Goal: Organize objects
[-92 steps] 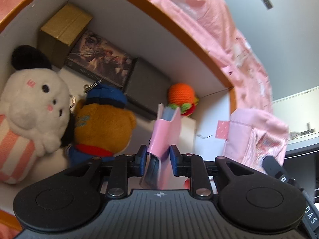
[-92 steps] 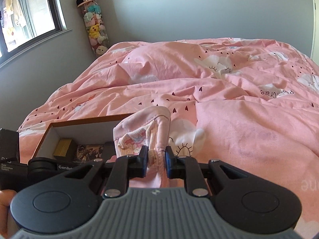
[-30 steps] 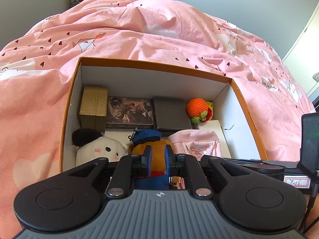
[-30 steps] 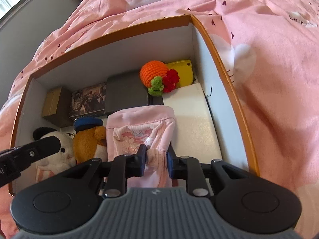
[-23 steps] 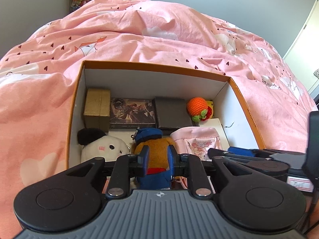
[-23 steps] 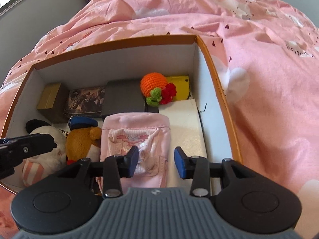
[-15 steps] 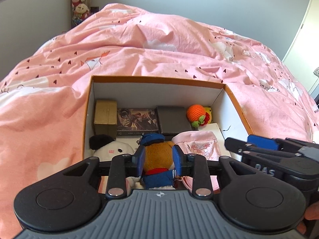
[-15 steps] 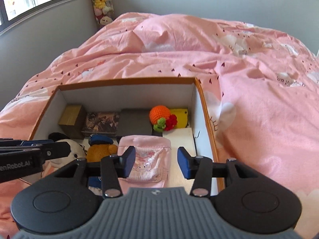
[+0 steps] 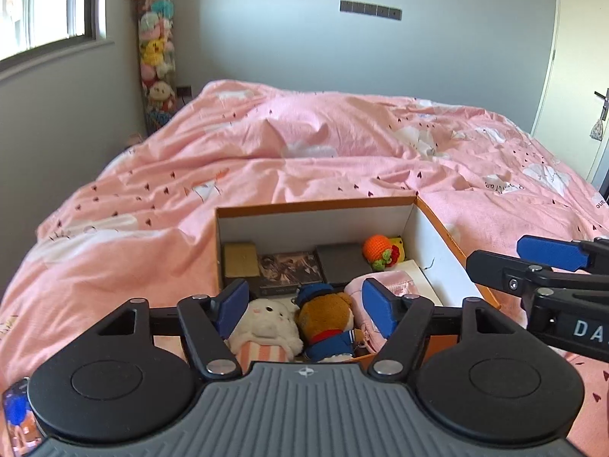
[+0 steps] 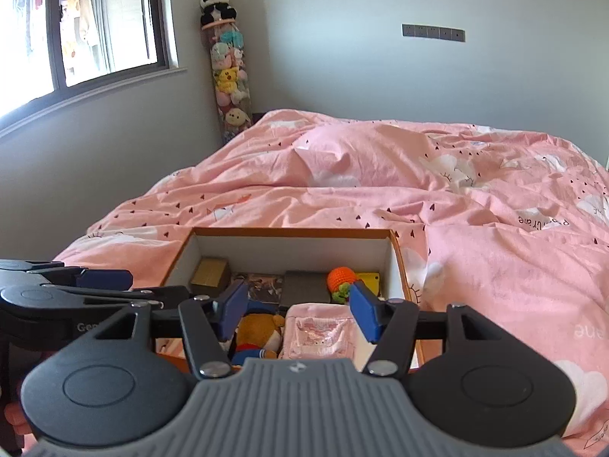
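The orange-rimmed box (image 9: 430, 209) sits on the pink duvet (image 9: 304, 160) near the bed's foot edge, its top open. Along its far wall we see a gold carton (image 9: 239, 259) in the far left corner, then a picture-covered box (image 9: 289, 266), a dark grey box (image 9: 342, 262) and an orange crochet toy (image 9: 375, 247) toward the far right corner, with a yellow item (image 10: 368, 280) just behind that toy. Along the near wall lie a white plush (image 9: 264, 321), a brown bear plush in a blue cap (image 9: 327, 316) and a folded pink pouch (image 10: 319, 329); the pouch lies on a white flat box (image 9: 415, 272) by the right wall.

Our left gripper (image 9: 304, 304) hangs above the near edge with its jaws spread wide; they have just been opening, and nothing is between the blue pads (image 9: 232, 302), which touch nothing. Our right gripper (image 10: 297, 312) is likewise released, jaws well apart after just opening, above the pouch and bear without touching either. Each claw shows at the edge of the other's view, the right one over the box's right wall, the left one beyond the left wall.

A column of stuffed toys (image 10: 228, 72) stands in the room's corner by the window (image 10: 76, 26).
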{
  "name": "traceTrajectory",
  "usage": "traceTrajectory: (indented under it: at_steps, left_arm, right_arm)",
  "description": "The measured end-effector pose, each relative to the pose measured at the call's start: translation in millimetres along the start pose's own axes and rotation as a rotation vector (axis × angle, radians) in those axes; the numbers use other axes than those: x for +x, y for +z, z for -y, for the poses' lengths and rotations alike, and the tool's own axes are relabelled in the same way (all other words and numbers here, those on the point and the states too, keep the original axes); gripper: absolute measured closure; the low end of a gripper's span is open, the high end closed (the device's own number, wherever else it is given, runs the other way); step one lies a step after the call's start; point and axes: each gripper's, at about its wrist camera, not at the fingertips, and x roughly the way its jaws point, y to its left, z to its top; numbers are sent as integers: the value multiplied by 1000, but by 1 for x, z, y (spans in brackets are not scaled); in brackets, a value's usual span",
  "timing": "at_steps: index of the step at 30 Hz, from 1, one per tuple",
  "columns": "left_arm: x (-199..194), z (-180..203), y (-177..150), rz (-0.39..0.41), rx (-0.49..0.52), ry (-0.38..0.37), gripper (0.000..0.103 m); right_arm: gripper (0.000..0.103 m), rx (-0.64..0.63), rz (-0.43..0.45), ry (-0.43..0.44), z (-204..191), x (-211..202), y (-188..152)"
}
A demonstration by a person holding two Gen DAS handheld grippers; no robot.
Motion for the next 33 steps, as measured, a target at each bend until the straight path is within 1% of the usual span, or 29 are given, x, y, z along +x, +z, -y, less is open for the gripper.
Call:
traceTrajectory:
  at_steps: [3, 6, 7, 9, 12, 18, 22, 33]
  left_arm:
    - [-14, 4, -9, 49, 37, 60, 18]
    - [-22, 7, -21, 66, 78, 85, 17]
    - [-24, 8, -25, 68, 86, 87, 17]
    - [-28, 7, -32, 64, 92, 83, 17]
    - [-27, 1, -39, 35, 71, 62, 17]
    - [-24, -1, -52, -4, 49, 56, 17]
    - [-24, 2, -57, -7, 66, 67, 17]
    - [-21, 2, -64, -27, 72, 64, 17]
  right_arm:
    - [26, -14, 46, 16, -8, -17, -6]
    - [25, -31, 43, 7, -17, -25, -14]
    - [23, -32, 37, 3, -18, -27, -16]
    - [21, -28, 20, -3, -20, -28, -22]
    - [20, -15, -21, -30, -20, -27, -33]
    - [20, 33, -83, -78, -15, -19, -52]
    - [20, 34, -98, -86, -18, -16, -58]
    - [20, 28, -116, -94, -20, -13, -62]
